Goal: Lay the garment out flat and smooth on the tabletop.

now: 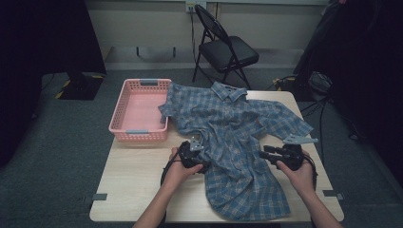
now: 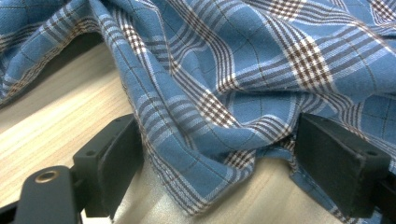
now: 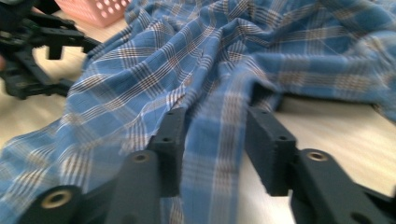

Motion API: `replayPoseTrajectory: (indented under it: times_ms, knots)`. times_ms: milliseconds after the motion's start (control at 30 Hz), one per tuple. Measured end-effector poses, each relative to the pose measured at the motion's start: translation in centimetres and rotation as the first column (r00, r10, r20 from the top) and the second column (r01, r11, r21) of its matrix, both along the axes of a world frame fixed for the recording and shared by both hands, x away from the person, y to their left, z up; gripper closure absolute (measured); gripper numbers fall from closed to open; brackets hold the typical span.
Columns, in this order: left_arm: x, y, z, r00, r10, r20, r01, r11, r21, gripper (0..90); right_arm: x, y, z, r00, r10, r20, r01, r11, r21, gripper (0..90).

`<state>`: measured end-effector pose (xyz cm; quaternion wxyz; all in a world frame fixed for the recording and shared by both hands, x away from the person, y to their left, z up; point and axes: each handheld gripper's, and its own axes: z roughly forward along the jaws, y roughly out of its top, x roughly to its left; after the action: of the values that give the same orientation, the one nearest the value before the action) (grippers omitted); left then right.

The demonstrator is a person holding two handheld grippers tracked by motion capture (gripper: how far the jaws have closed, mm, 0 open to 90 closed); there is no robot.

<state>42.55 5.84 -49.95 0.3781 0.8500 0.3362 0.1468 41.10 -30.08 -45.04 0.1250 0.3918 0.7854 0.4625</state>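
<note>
shirt (image 1: 237,137) spread unfolded on table (image 1: 138,175) | left gripper (image 2: 219,154) wide open around hem fold | right gripper (image 3: 215,140) part-open, cloth between jaws, unclamped | folding judged unstarted

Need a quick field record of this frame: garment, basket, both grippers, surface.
garment: blue plaid shirt, spread and rumpled on the table, collar at the far edge
basket: pink basket, empty, far left of table, one sleeve lying against its right side
left gripper: at the shirt's left edge, fingers wide apart, a fold of cloth between them, not clamped
right gripper: at the shirt's right edge, fingers astride a strip of cloth, not closed
surface: light wood table
background: black folding chair
</note>
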Motion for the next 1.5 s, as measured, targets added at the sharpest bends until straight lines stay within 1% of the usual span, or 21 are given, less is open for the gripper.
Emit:
replayPoseTrajectory:
  times_ms: [67, 100, 133, 167, 200, 233, 367, 567, 733, 767, 867, 967, 1000, 1033, 1100, 1200, 1233, 1267, 1300, 1400, 1500]
  knots:
    - [0.0, 0.0, 0.0, 1.0, 0.0, 0.0, 0.0, 1.0, 0.0, 15.1, 1.0, 1.2, -0.4, 0.9999, -0.009, -0.012, 0.008, 0.999, -0.053, 55.0]
    - [0.0, 0.0, 0.0, 1.0, 0.0, 0.0, 0.0, 1.0, 0.0, 15.1, 2.0, 1.8, -1.2, 0.9985, -0.008, -0.053, 0.006, 0.999, -0.054, 56.9]
    - [0.0, 0.0, 0.0, 1.0, 0.0, 0.0, 0.0, 1.0, 0.0, 15.1, 2.0, 1.8, -1.2, 0.9985, -0.008, -0.053, 0.006, 0.999, -0.054, 56.9]
    - [0.0, 0.0, 0.0, 1.0, 0.0, 0.0, 0.0, 1.0, 0.0, 15.1, 2.4, 2.0, -1.5, 0.9974, 0.004, -0.071, -0.008, 0.999, -0.049, 66.1]
    - [0.0, 0.0, 0.0, 1.0, 0.0, 0.0, 0.0, 1.0, 0.0, 15.1, 2.4, 2.1, -1.7, 0.9975, 0.022, -0.067, -0.026, 0.997, -0.068, 81.2]
    - [0.0, 0.0, 0.0, 1.0, -0.001, 0.0, 0.001, 1.0, 0.0, 15.0, 2.0, 2.0, -1.8, 0.9964, 0.047, -0.07, -0.053, 0.994, -0.094, 87.2]
    - [0.0, 0.0, 0.0, 1.0, -0.004, 0.0, 0.004, 1.0, 0.0, 15.1, 0.9, 1.0, -2.0, 0.9964, 0.04, -0.076, -0.049, 0.99, -0.13, 88.1]
    - [-0.1, 0.0, 0.0, 1.0, 0.0, 0.001, 0.0, 1.0, 0.0, 15.1, -2.2, -3.2, -2.6, 0.9924, 0.005, -0.123, -0.026, 0.985, -0.169, 88.2]
    - [-0.1, 0.0, 0.0, 1.0, 0.001, 0.001, -0.001, 1.0, 0.0, 15.1, -3.5, -4.6, -2.8, 0.9902, -0.011, -0.139, -0.017, 0.979, -0.204, 86.6]
    - [-0.1, 0.0, 0.0, 1.0, 0.001, 0.001, -0.001, 1.0, -0.001, 15.1, -3.7, -4.7, -2.4, 0.9933, -0.048, -0.105, 0.025, 0.978, -0.208, 81.4]
    - [-0.1, 0.0, 0.0, 1.0, 0.001, 0.001, -0.001, 1.0, -0.001, 15.1, -3.4, -4.5, -2.0, 0.995, -0.08, -0.06, 0.067, 0.98, -0.188, 62.3]
    - [-0.1, 0.0, 0.0, 1.0, 0.001, 0.001, -0.001, 1.0, 0.0, 15.1, -1.9, -4.1, -1.1, 0.9918, -0.127, -0.011, 0.124, 0.981, -0.151, 58.5]
    - [-0.1, 0.0, 0.0, 1.0, 0.001, 0.001, -0.001, 1.0, 0.0, 15.1, -1.1, -4.1, -0.9, 0.9897, -0.143, -0.013, 0.14, 0.983, -0.116, 58.8]
    - [-0.1, 0.0, 0.0, 1.0, 0.001, 0.001, -0.001, 1.0, -0.001, 15.1, 0.6, -4.0, -0.9, 0.9851, -0.167, -0.044, 0.162, 0.983, -0.087, 59.7]
    - [-0.1, 0.0, 0.0, 1.0, 0.001, 0.001, -0.001, 1.0, -0.001, 15.1, 1.3, -4.0, -1.1, 0.981, -0.185, -0.058, 0.18, 0.98, -0.081, 60.0]
    - [-0.1, 0.0, 0.0, 1.0, 0.001, 0.001, -0.001, 1.0, -0.001, 15.1, 2.6, -3.3, -2.1, 0.975, -0.205, -0.086, 0.188, 0.967, -0.17, 62.1]
    - [-0.1, 0.0, 0.0, 1.0, 0.001, 0.001, -0.001, 1.0, -0.001, 15.1, 2.7, -2.9, -2.9, 0.9763, -0.183, -0.116, 0.159, 0.968, -0.192, 69.9]
    - [-0.1, 0.0, 0.0, 1.0, 0.0, 0.001, 0.0, 1.0, -0.001, 15.1, 2.7, -2.9, -2.9, 0.9763, -0.183, -0.116, 0.159, 0.968, -0.192, 69.9]
    - [-0.1, 0.0, 0.0, 1.0, 0.0, 0.001, 0.0, 1.0, -0.001, 15.1, 2.4, -2.6, -3.3, 0.9826, -0.157, -0.099, 0.13, 0.963, -0.236, 83.2]
    - [-0.1, 0.0, 0.0, 1.0, 0.0, 0.001, 0.0, 1.0, 0.0, 15.1, 1.8, -2.6, -3.4, 0.9877, -0.129, -0.088, 0.103, 0.962, -0.253, 89.7]
    - [-0.1, 0.0, 0.0, 1.0, 0.0, 0.002, 0.0, 1.0, -0.001, 15.2, 1.2, -3.1, -3.2, 0.9889, -0.115, -0.094, 0.085, 0.956, -0.282, 90.0]
